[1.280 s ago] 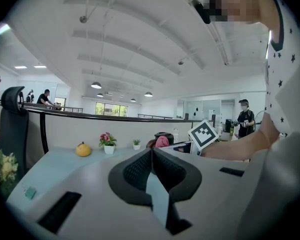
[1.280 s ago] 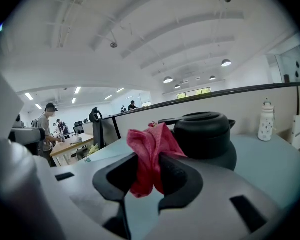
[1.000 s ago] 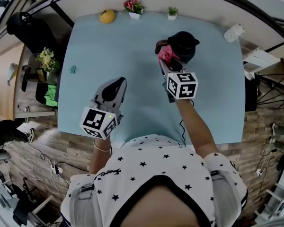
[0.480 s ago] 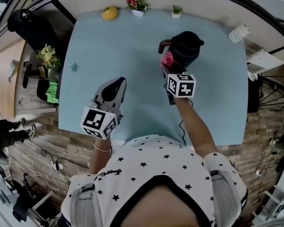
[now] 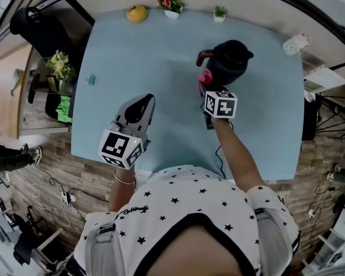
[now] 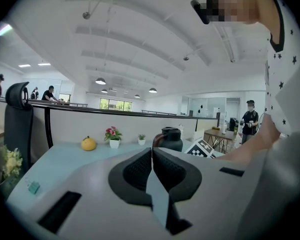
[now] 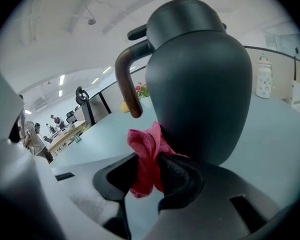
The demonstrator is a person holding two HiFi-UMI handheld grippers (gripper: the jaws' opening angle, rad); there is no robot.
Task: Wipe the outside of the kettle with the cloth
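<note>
1. The black kettle (image 5: 233, 62) stands upright on the light blue table (image 5: 132, 56), in its far right part.
2. Its brown handle (image 7: 124, 79) curves out from the upper body. In the head view the handle points left and the spout points right.
3. The right tool (image 7: 147, 161) is clenched on a pink cloth (image 7: 144, 149). The cloth is bunched between the two jaws and sticks out above them.
4. The cloth touches the lower part of the kettle's body, on the side nearest to the person and below the handle.
5. The person's right arm (image 5: 236, 148) reaches forward over the table to hold this tool at the kettle.
6. The left tool (image 6: 151, 154) has its jaws pressed together, and nothing is between them. It is held above the near left part of the table, well apart from the kettle.
7. Along the far edge of the table stand a yellow fruit (image 5: 137, 13), a flower pot (image 5: 171, 3) with pink flowers, and a small green plant (image 5: 219, 12).
8. A small green thing (image 5: 91, 80) lies near the left edge of the table. It is too small to tell what it is.
9. A black chair (image 6: 17, 119) stands just beside the left side of the table.
</note>
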